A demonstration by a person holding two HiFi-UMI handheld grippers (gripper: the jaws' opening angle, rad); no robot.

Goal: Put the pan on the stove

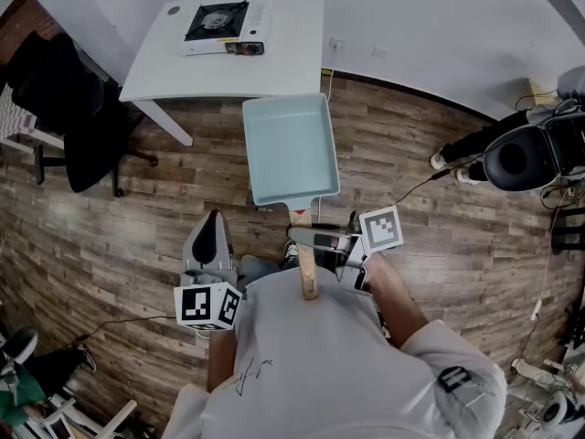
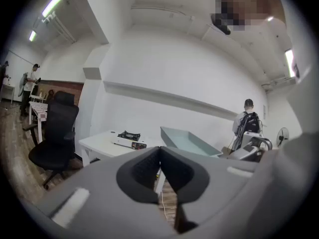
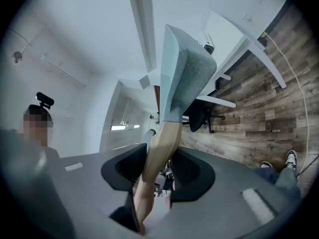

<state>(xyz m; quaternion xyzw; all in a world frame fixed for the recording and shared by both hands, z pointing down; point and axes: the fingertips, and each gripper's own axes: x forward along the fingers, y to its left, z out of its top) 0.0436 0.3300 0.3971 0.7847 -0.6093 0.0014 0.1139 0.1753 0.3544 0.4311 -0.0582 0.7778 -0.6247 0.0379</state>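
Pale wood fills the right gripper (image 3: pixel 158 152): its jaws are clamped on the wooden handle (image 3: pixel 160 133) of the pan (image 1: pixel 291 149), which is carried in the air above the plank floor (image 1: pixel 439 245), not yet on anything.

The pan's long axis runs from the handle at the person's body straight forward. Its rectangular blue-green basin is the far end, and in the head view its leading edge reaches about to the near edge of the white table (image 1: pixel 292 53).

The stove (image 1: pixel 222 27) sits toward the back of that table, ahead of the pan and off to the left of its axis. By this reading, the coming move calls for a carry forward and leftward, with the basin leading and the handle trailing.

The left gripper (image 1: pixel 212 245) hangs low at the person's left, with its jaws together on nothing. It is on the stove's side, but only the right one has the pan.

Counted:
- one pan
- one stove, with a single burner showing
- one table
- two grippers
- one black office chair (image 1: pixel 78 117), standing just left of the table
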